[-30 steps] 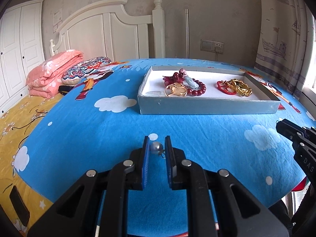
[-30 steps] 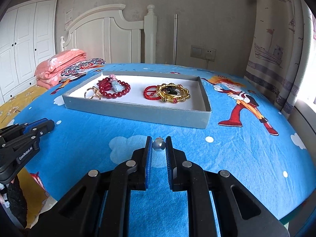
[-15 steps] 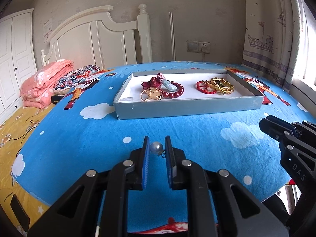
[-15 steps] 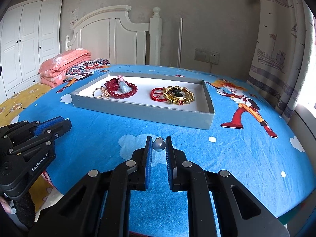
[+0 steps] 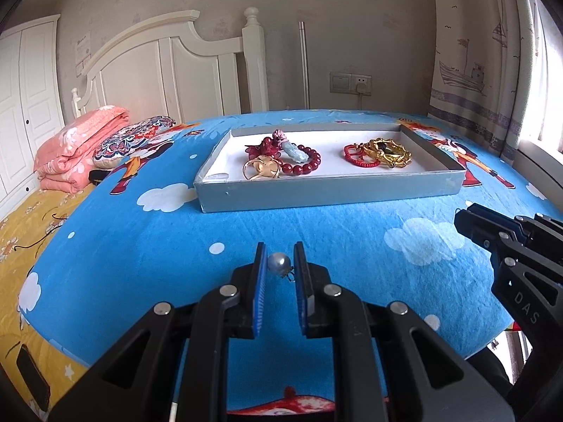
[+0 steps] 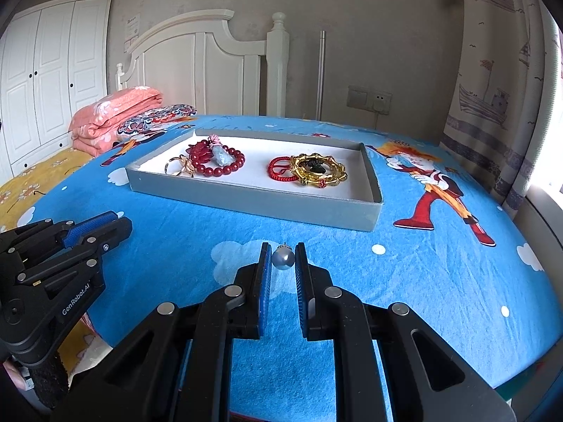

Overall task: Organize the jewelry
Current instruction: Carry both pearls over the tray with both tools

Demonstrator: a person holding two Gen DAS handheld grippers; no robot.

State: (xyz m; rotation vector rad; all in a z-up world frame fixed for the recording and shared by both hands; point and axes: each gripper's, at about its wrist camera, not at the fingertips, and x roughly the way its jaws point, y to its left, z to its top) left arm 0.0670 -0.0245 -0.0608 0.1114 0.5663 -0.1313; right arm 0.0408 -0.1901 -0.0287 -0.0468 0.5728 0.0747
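Note:
My left gripper [image 5: 279, 263] is shut on a grey pearl earring [image 5: 278, 263], held above the blue cloth in front of the grey tray [image 5: 316, 193]. My right gripper [image 6: 283, 258] is shut on a second grey pearl earring [image 6: 283, 259], also in front of the tray [image 6: 253, 200]. The tray holds a dark red bead bracelet [image 5: 302, 161] with a pale blue stone, a gold ring piece [image 5: 262, 170], a red cord bracelet [image 5: 357, 154] and a gold bangle [image 5: 387, 151]. Each gripper shows in the other's view: the right one [image 5: 471, 221], the left one [image 6: 105, 221].
The round table carries a blue cartoon cloth [image 6: 440, 246]. A bed with a yellow sheet [image 5: 21, 232], folded pink quilt [image 5: 77, 147] and white headboard lies left. A curtain [image 6: 499, 88] and window sill stand right.
Both grippers have drawn back and risen a little from the tray, each still holding its pearl earring. The views tilted up, showing more wall.

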